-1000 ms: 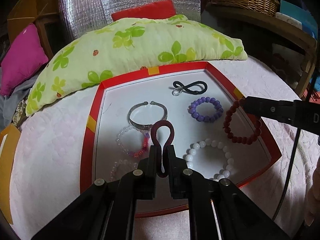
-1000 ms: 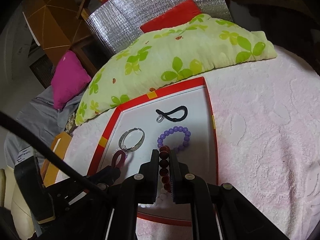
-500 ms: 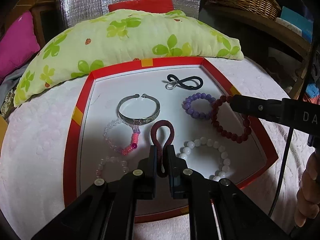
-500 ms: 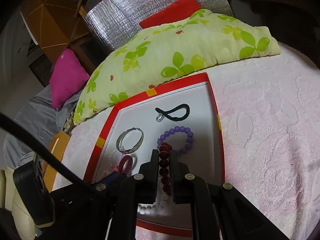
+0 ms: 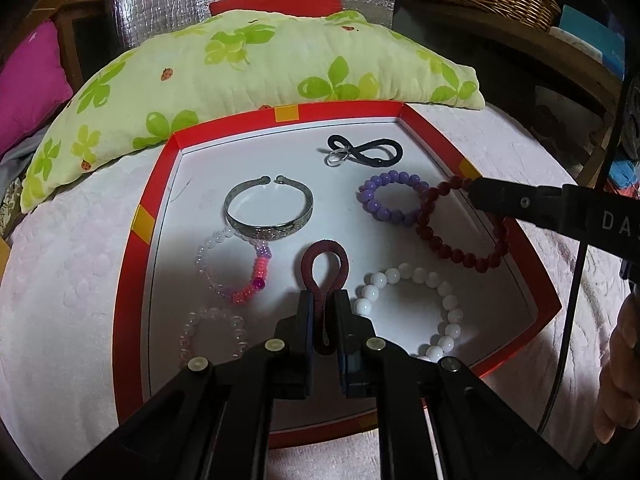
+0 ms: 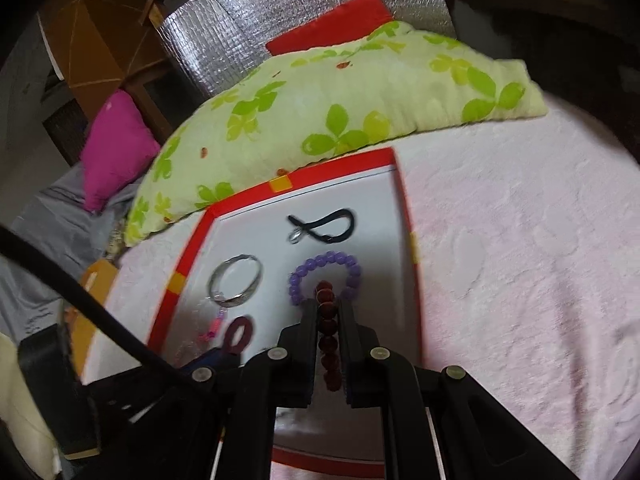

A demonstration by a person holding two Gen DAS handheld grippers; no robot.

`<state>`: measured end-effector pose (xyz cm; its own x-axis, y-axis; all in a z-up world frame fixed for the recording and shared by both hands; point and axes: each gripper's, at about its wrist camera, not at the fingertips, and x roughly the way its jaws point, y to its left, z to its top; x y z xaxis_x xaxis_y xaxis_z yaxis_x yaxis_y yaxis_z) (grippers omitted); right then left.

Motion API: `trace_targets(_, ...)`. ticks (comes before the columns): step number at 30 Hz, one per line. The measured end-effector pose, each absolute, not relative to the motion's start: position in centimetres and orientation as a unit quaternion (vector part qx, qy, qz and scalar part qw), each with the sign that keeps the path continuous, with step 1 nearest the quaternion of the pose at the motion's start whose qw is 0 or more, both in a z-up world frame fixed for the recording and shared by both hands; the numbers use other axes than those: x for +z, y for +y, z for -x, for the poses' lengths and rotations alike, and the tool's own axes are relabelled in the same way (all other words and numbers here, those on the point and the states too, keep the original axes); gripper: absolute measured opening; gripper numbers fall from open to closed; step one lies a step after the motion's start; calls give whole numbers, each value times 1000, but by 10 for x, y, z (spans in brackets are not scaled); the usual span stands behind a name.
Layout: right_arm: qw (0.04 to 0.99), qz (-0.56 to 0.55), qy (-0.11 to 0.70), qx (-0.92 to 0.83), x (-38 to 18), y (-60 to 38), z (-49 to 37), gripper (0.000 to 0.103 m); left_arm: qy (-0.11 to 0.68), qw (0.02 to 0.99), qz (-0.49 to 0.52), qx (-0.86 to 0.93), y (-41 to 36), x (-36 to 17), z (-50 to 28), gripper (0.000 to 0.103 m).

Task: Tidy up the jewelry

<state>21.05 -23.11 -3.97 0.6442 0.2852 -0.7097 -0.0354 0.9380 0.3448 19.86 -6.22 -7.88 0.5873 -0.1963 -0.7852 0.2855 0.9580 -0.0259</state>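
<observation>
Seven bracelets and bands (image 5: pixel 266 214) lie spread in a red-rimmed white tray (image 5: pixel 136 224).

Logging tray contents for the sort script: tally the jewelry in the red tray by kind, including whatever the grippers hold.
Beaded bracelets: 5 — purple, dark red in the right gripper, white, pink-and-clear, clear
Metal bangle: 1
Cord loops: 2 — black with a ring, maroon in the left gripper
Total: 8

A pink-white textured bedspread (image 5: pixel 72 280) carries a red-rimmed tray (image 5: pixel 132 264) and a green-leaf pillow (image 5: pixel 248 68).
</observation>
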Motion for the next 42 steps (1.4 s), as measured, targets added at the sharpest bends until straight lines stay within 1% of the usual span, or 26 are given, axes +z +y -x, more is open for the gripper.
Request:
trace_targets(7, 898, -143, 409, 74, -37, -236, -210, 12, 436, 889, -49, -133, -61, -80, -199, 12)
trace_targets(11, 896, -139, 415, 77, -39, -233, -210, 12, 436, 889, -52, -128, -61, -80, -199, 25)
trace_targets(13, 896, -136, 416, 76, -39, -231, -210, 12, 437, 889, -51, -126, -60, -80, -200, 28)
trace_targets(14, 896, -135, 415, 75, -39, -231, -209, 12, 438, 889, -51, -124, -60, -80, -200, 32)
trace_targets(15, 897, -136, 414, 74, -38, -232, -208, 12, 438, 889, -51, -121, -59, -79, -200, 39)
trace_targets(16, 897, -138, 414, 74, -38, -233, -208, 12, 437, 890, -51, -119, -59, -79, -199, 42)
trace_targets(18, 897, -142, 413, 74, -37, -234, -207, 12, 429, 894, -53, -115, -59, -75, -196, 55)
trace_targets(19, 897, -143, 412, 73, -36, -235, -207, 12, 425, 896, -55, -115, -59, -73, -195, 59)
trace_targets(20, 897, -143, 413, 73, -36, -236, -206, 12, 420, 898, -56, -115, -59, -70, -193, 65)
trace_targets(21, 897, -143, 413, 72, -35, -236, -206, 12, 415, 901, -56, -115, -59, -68, -191, 68)
trace_targets(26, 895, -140, 417, 75, -33, -235, -203, 12, 404, 906, -58, -114, -61, -60, -188, 69)
trace_targets(27, 895, -141, 416, 77, -32, -235, -202, 13, 403, 907, -59, -111, -60, -60, -187, 69)
trace_targets(29, 897, -144, 412, 76, -30, -236, -199, 22, 402, 908, -61, -104, -59, -56, -185, 70)
trace_targets(31, 901, -144, 403, 73, -25, -238, -195, 35, 397, 910, -62, -98, -58, -53, -181, 70)
trace_targets(33, 907, -134, 392, 69, -20, -238, -189, 39, 390, 914, -66, -91, -55, -47, -176, 71)
trace_targets(39, 914, -125, 380, 64, -10, -244, -169, 39, 361, 927, -76, -69, -47, -26, -156, 71)
trace_targets(42, 929, -93, 356, 49, 4, -242, -149, 39, 354, 931, -73, -56, -43, -15, -145, 72)
